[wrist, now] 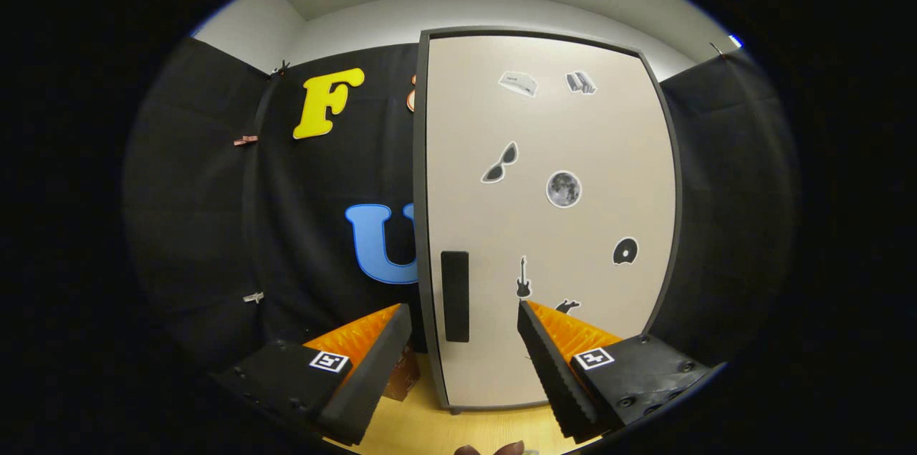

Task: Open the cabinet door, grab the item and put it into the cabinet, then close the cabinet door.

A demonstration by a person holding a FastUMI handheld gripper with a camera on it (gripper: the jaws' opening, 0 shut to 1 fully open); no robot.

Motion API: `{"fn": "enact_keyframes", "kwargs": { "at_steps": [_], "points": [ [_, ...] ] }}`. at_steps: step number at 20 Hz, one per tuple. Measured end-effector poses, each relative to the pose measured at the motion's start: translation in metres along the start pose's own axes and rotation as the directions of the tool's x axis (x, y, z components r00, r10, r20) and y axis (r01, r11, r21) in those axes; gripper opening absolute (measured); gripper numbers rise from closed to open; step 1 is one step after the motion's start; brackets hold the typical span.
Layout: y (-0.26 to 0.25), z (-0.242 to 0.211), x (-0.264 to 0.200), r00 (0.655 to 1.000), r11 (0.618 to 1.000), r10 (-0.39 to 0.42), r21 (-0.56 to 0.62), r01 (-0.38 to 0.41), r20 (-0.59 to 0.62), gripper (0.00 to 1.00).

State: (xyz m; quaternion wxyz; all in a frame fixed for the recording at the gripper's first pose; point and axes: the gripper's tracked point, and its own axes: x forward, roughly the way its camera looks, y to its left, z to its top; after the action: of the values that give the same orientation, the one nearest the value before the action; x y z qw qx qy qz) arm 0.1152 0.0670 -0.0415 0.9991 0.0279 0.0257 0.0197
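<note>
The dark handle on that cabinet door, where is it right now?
In the gripper view, the handle is an upright dark strip low on the closed cabinet door, near its left edge, just beyond the gap between the open gripper fingers.

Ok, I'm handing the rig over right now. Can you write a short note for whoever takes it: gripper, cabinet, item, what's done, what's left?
Gripper: open, holding nothing, fingers spread either side of the dark handle, short of it.
Cabinet: stands upright on the wooden table, door shut, handle near the door's left edge.
Item: a brownish thing sits on the table left of the cabinet, half hidden behind the left finger; I cannot tell what it is.
Done: nothing yet.
Left: open the door, grab the item, put it inside, shut the door.
</note>
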Motion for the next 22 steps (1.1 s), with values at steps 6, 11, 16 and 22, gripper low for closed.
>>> {"fn": "enact_keyframes", "kwargs": {
  "at_steps": [6,11,16,22],
  "points": [
    [0.002,-0.020,0.067,0.999,0.999,-0.048,0.005,0.048,-0.003,0.98],
    [0.010,-0.021,0.097,0.998,0.997,-0.057,-0.052,0.058,0.020,0.97],
    [0.010,-0.019,0.110,0.995,0.994,-0.097,-0.050,0.098,0.030,0.53],
    [0.007,-0.021,0.107,0.998,0.997,-0.069,-0.030,0.069,-0.009,0.24]
  ]
}}
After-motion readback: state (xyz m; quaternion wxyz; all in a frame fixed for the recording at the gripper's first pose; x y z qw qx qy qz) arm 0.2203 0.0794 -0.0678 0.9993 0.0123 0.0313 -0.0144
